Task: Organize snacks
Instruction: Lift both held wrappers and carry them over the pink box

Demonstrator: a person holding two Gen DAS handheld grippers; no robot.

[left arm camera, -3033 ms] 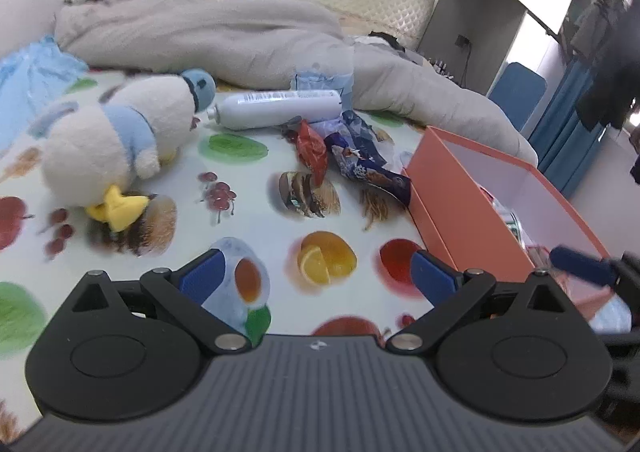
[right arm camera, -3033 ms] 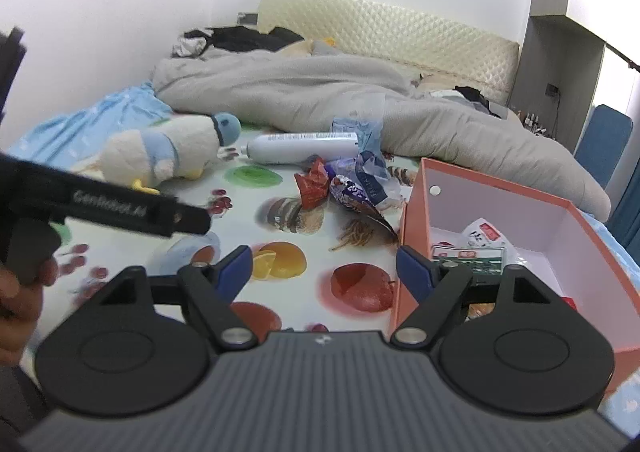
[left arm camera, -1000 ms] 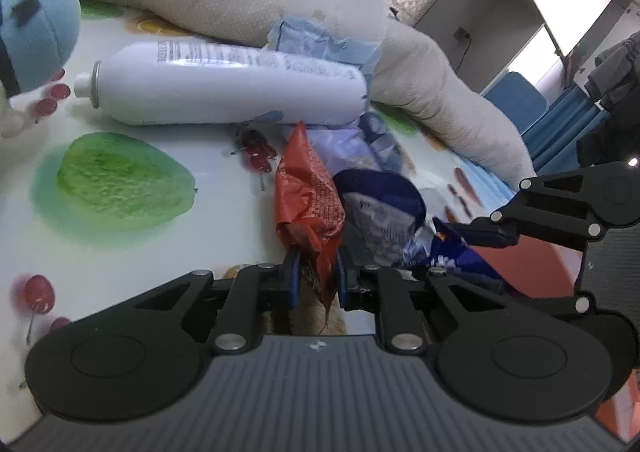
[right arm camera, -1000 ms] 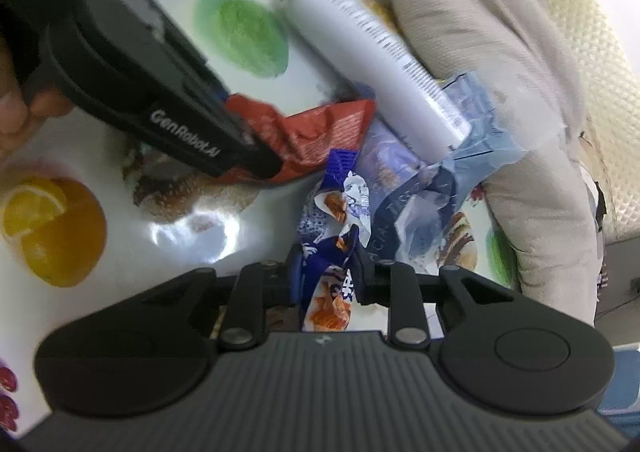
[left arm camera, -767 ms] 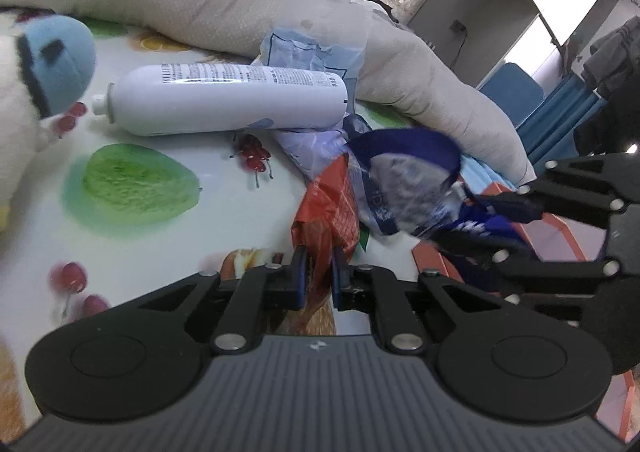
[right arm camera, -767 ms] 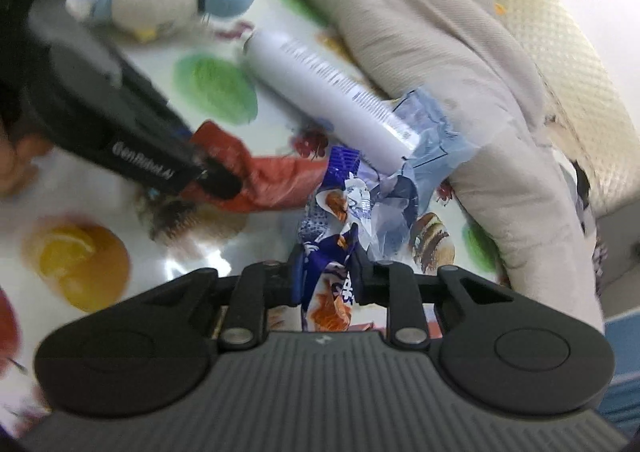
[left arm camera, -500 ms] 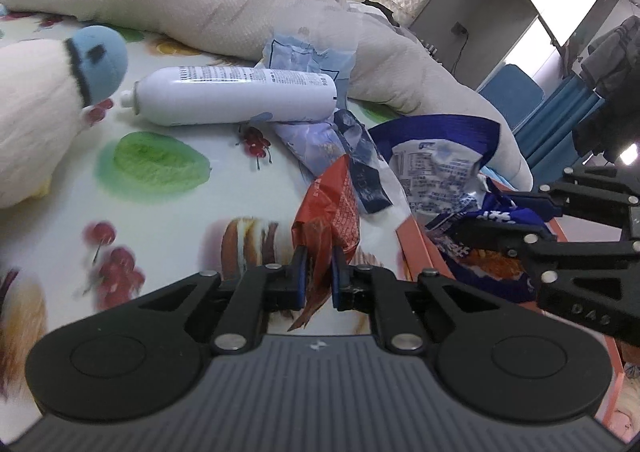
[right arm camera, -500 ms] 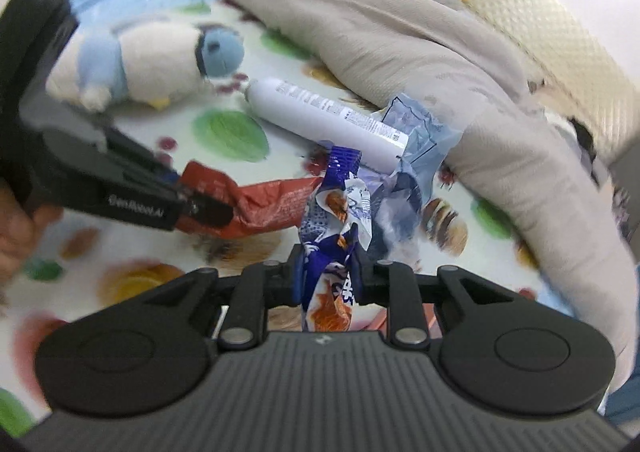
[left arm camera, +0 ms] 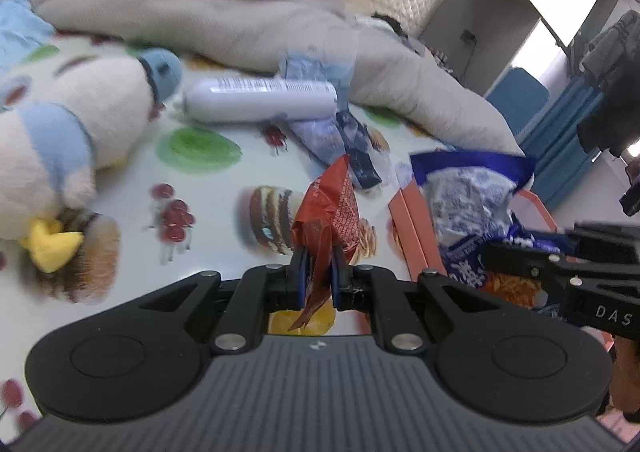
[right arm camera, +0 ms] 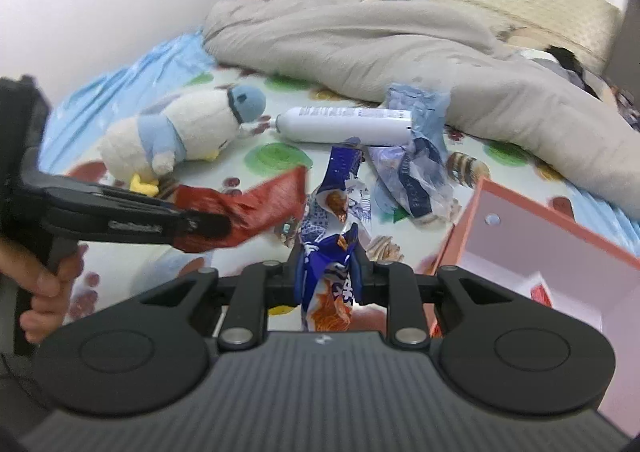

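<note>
The open orange cardboard box with pale pink inside walls sits on the fruit-print bed sheet; a bit of a white and red packet shows inside it. The left gripper is pinched tight on a crinkly red snack bag, held up above the sheet. The right gripper is pinched tight on a blue and white snack bag, just beside the box. The right gripper's side reads "DAS". A white spray bottle lies near a fluffy white and blue toy bird; its small print is too blurry to read.

Bright daylight, motion blur, fisheye-warped edges
</note>
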